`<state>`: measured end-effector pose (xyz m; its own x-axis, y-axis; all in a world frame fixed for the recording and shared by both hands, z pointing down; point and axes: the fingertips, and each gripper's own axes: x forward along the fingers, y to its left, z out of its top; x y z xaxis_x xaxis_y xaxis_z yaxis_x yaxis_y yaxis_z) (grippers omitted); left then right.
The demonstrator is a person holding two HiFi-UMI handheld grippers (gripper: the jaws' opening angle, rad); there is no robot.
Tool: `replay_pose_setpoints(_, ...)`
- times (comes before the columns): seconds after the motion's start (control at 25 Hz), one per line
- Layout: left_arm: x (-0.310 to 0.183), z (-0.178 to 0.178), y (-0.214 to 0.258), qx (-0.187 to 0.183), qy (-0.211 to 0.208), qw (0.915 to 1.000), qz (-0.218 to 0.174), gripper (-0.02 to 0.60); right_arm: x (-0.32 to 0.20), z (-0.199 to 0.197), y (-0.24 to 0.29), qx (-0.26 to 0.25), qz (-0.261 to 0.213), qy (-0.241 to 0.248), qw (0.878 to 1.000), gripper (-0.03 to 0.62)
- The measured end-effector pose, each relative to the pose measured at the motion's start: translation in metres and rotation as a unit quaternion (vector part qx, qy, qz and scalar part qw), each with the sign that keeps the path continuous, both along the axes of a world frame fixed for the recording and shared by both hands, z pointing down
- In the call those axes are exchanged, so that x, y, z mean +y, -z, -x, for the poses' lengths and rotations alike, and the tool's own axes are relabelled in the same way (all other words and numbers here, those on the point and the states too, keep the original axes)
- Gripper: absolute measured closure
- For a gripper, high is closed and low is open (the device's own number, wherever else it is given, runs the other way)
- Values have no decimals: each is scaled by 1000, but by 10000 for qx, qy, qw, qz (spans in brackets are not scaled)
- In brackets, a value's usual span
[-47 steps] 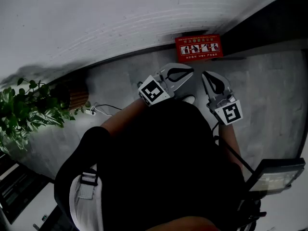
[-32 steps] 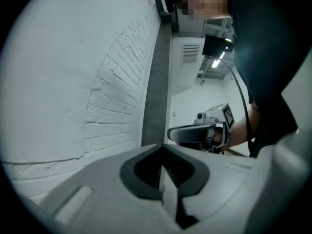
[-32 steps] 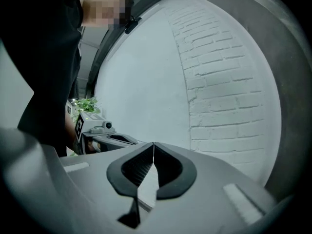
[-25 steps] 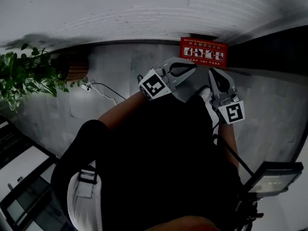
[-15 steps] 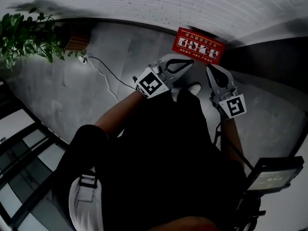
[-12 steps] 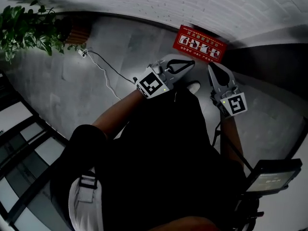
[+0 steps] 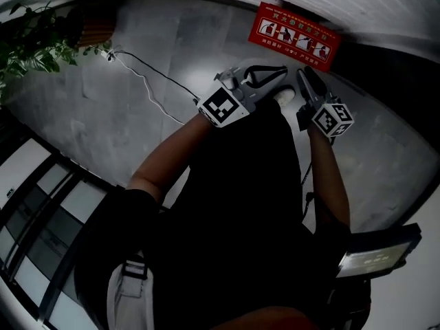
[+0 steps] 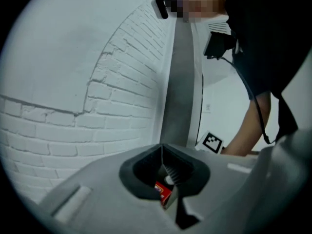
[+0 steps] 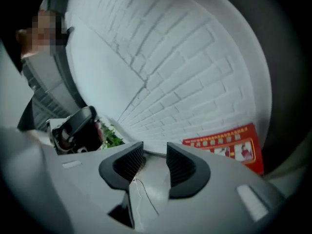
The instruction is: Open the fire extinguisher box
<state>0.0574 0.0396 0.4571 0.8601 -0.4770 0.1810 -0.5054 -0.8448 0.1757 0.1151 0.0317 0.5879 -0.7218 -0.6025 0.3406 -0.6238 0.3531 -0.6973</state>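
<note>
The red fire extinguisher box (image 7: 295, 31) sits at the foot of the white brick wall (image 9: 185, 57), ahead of both my grippers and touched by neither. Its print is too small to read. My left gripper (image 8: 162, 147) is pressed together on nothing, and only a red sliver of the box shows through its loop. My right gripper (image 9: 155, 147) has just been opening: jaws spread, empty. My dark clothing (image 7: 240, 205) hides the floor below.
</note>
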Motion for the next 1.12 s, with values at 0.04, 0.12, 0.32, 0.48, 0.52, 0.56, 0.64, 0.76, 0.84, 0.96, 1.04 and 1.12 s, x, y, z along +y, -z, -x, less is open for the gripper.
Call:
replay_pose_setpoints(0.04,0,-2,-16,-59,-30,10000,13,576,0,-5,-26,-173,325,-240,9990,450)
replay_pose_setpoints(0.12,0,-4,-34,-173,-95,9998,67,580,1,-14,-66,-505,949,-767,9912,450)
replay_pose_setpoints(0.32,10,-13,-47,-199,-269,9986,406,581,18,-54,-169,-892,2147,-2127,9491,414)
replay_pose_setpoints(0.48,9,-29,-70,-179,-337,9980,507,581,14,-86,-226,-1138,2390,-2916,9192,408)
replay_pose_setpoints(0.52,7,-32,-71,-169,-343,9980,497,581,10,-92,-231,-1211,2394,-3056,9136,408)
replay_pose_setpoints(0.56,6,-35,-73,-153,-344,9981,496,581,7,-96,-236,-1268,2401,-3166,9089,408)
replay_pose_setpoints(0.64,3,-40,-77,-115,-344,9979,537,581,5,-101,-244,-1352,2438,-3321,9011,408)
replay_pose_setpoints(0.76,3,-46,-86,-57,-346,9972,653,581,7,-105,-253,-1480,2442,-3480,8929,438)
replay_pose_setpoints(0.84,6,-51,-92,-23,-343,9966,743,581,11,-106,-258,-1584,2420,-3517,8903,431)
replay_pose_setpoints(0.96,8,-54,-95,22,-354,9961,809,581,13,-108,-264,-1724,2484,-3617,8819,407)
replay_pose_setpoints(1.04,9,-55,-96,18,-367,9958,836,581,10,-110,-265,-1758,2467,-3663,8798,407)
replay_pose_setpoints(1.12,9,-56,-97,-4,-387,9955,865,581,5,-113,-264,-1761,2436,-3677,8800,407)
